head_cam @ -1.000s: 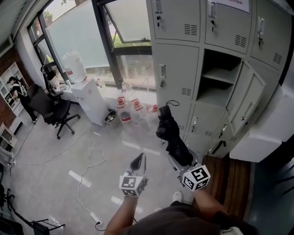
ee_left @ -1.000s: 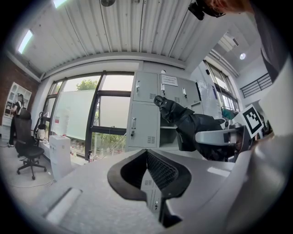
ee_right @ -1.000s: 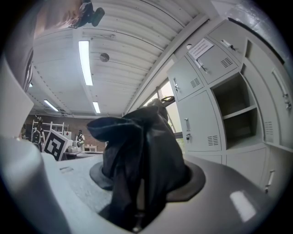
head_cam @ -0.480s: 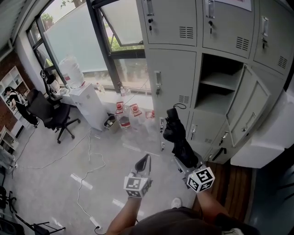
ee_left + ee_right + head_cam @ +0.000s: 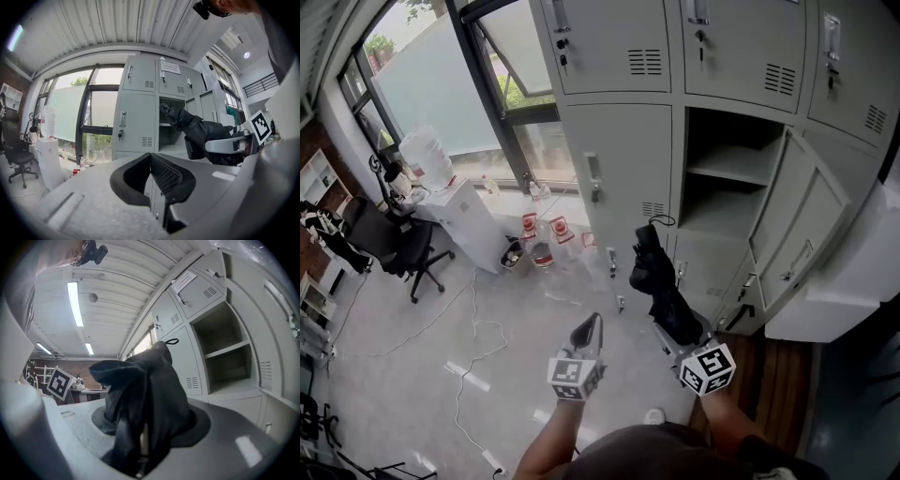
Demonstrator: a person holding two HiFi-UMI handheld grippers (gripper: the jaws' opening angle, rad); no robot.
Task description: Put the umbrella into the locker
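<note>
A folded black umbrella [image 5: 659, 279] points up and forward at the grey lockers, with my right gripper [image 5: 678, 330] shut on its lower end. In the right gripper view the umbrella [image 5: 145, 394] fills the space between the jaws of that gripper [image 5: 150, 425]. The open locker compartment [image 5: 724, 192], with one shelf inside, lies ahead and to the right of the umbrella's tip; its door [image 5: 802, 234] is swung out to the right. My left gripper [image 5: 590, 328] hovers beside it, shut and holding nothing, and in its own view the left gripper [image 5: 150, 158] sees the umbrella [image 5: 197, 129] at the right.
A water dispenser [image 5: 455, 211] and an office chair [image 5: 389, 246] stand by the window at left. Red-labelled bottles [image 5: 539, 234] sit at the lockers' foot. A white cable [image 5: 478, 328] runs over the floor. A person [image 5: 323, 230] stands far left.
Both grippers have moved closer to the lockers, and the open compartment now looms larger. The umbrella stays in the right gripper; the left gripper stays shut.
</note>
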